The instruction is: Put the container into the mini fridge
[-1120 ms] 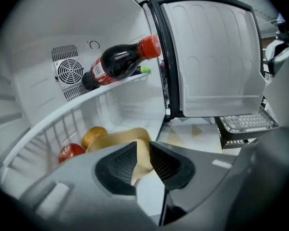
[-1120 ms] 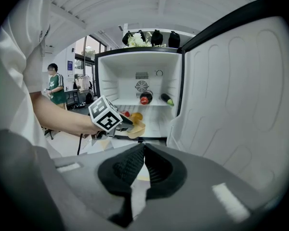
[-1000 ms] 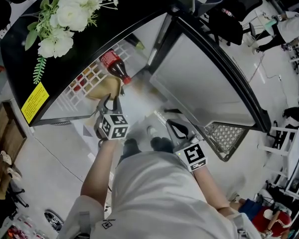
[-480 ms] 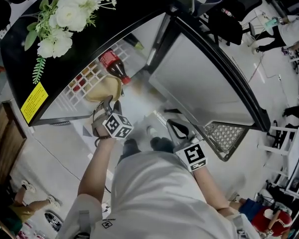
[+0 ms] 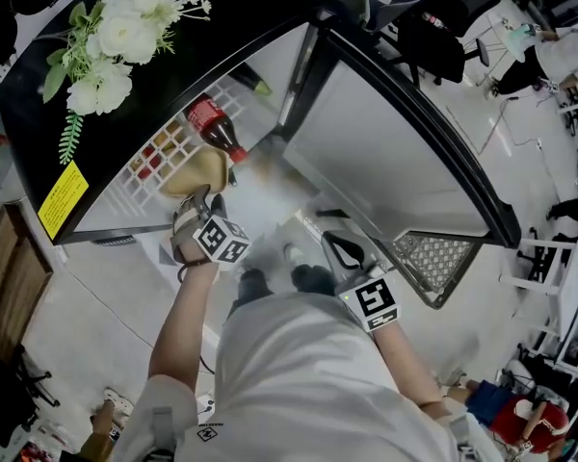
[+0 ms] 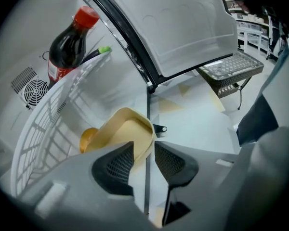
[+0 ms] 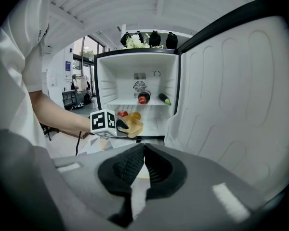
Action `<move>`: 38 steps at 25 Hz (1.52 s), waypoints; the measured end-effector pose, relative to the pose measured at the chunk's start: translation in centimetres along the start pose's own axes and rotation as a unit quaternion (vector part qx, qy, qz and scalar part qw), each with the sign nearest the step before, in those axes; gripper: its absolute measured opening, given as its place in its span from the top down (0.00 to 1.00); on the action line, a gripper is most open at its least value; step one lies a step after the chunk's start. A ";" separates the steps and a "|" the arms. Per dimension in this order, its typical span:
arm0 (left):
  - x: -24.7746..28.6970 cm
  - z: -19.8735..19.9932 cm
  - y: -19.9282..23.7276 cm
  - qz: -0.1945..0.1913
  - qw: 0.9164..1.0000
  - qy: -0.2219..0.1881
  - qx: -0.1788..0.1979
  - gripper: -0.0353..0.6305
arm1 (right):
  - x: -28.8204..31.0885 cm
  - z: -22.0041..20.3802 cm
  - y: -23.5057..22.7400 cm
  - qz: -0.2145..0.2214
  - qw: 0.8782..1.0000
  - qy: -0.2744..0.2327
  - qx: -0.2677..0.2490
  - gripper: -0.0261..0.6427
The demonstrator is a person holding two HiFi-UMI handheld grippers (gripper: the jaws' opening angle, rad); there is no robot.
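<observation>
A tan plastic container [image 5: 197, 171] [image 6: 120, 134] [image 7: 131, 125] lies tilted in the bottom of the open mini fridge [image 5: 173, 85], next to an orange [image 6: 88, 137]. My left gripper [image 5: 210, 200] [image 6: 143, 153] is at the fridge mouth right behind it. Its jaws are closing, and the container's near rim reaches into the gap, but the pads do not press on it. My right gripper [image 5: 339, 248] [image 7: 143, 153] hangs lower, in front of the fridge, shut with nothing between its pads.
The fridge door [image 5: 385, 152] stands swung open to the right. A cola bottle [image 6: 67, 47] [image 7: 143, 99] and a green-capped bottle [image 7: 164, 99] lie on the wire shelf [image 6: 48, 124]. White flowers [image 5: 116, 37] sit on the fridge top. A wire basket stand [image 5: 429, 263] stands right of the door.
My left gripper has drifted a little to the left at the fridge mouth, and the container has stayed in the fridge bottom. The right gripper has not moved.
</observation>
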State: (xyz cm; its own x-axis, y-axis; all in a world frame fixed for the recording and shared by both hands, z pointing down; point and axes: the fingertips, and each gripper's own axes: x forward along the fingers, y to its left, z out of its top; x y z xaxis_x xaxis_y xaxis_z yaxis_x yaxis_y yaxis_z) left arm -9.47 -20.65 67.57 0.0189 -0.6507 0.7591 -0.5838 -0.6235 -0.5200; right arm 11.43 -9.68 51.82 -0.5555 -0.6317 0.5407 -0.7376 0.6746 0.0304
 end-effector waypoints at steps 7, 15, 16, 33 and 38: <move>0.4 0.8 0.7 0.000 1.000 -0.004 -0.007 0.91 | -0.2 -0.3 -0.1 0.000 1.000 -0.002 0.003 0.96; 1.1 1.5 1.3 -0.005 1.000 0.004 -0.014 0.91 | -0.4 -0.3 -0.6 -0.002 1.000 -0.004 0.004 0.96; 1.2 1.5 1.6 -0.005 1.000 0.004 -0.012 0.91 | -0.4 -0.3 -0.7 -0.001 1.000 -0.004 0.004 0.96; 2.2 0.5 3.9 0.003 1.000 0.019 -0.009 0.91 | 0.2 0.0 -0.2 0.010 1.000 -0.004 -0.001 0.96; 1.8 0.7 3.6 0.005 1.000 0.018 -0.014 0.86 | 0.2 0.2 -0.1 0.013 1.000 -0.005 -0.002 0.96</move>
State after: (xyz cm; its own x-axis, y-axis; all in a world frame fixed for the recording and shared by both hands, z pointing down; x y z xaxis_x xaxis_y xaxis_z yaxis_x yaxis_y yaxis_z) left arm -10.93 -24.36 66.80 -0.0149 -0.6404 0.7679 -0.6056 -0.6053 -0.5166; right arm 11.34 -9.95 51.78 -0.5775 -0.6181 0.5333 -0.7220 0.6916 0.0199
